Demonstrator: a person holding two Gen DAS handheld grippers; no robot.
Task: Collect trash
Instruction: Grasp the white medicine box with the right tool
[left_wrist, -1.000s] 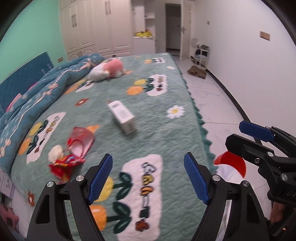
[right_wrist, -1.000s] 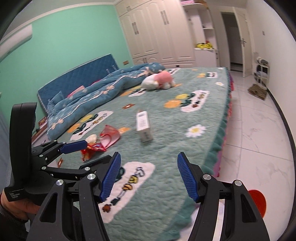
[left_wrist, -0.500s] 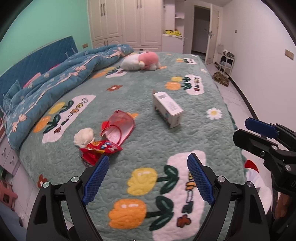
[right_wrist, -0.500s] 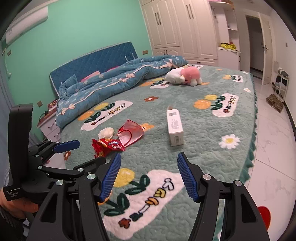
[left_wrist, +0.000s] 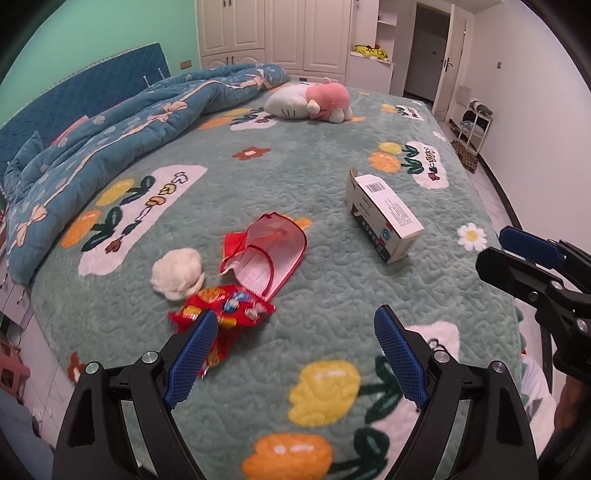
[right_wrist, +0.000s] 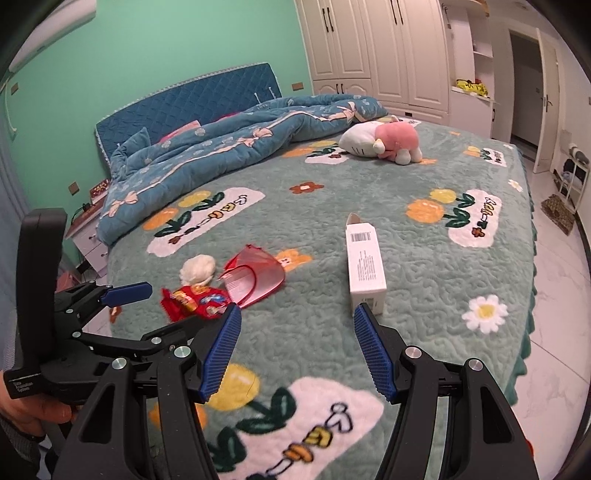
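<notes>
A: Red snack wrapper (left_wrist: 221, 314) on the bedspread (left_wrist: 332, 280), touching the red plastic scoop (left_wrist: 266, 254), tissue ball (left_wrist: 178, 272) just beside; white carton (left_wrist: 384, 218) well apart.

B: Left gripper (left_wrist: 291, 354), right gripper (right_wrist: 295, 347): fingers apart, empty.

A: Wrapper looks light, crinkly, slippery. Pinch a crumpled edge.

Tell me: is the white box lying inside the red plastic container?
No, the white box lies on the bedspread, apart from the red plastic container.

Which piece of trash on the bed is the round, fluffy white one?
The crumpled tissue ball, beside the red snack wrapper. The white box is white too, but it is long and flat-sided.
</notes>
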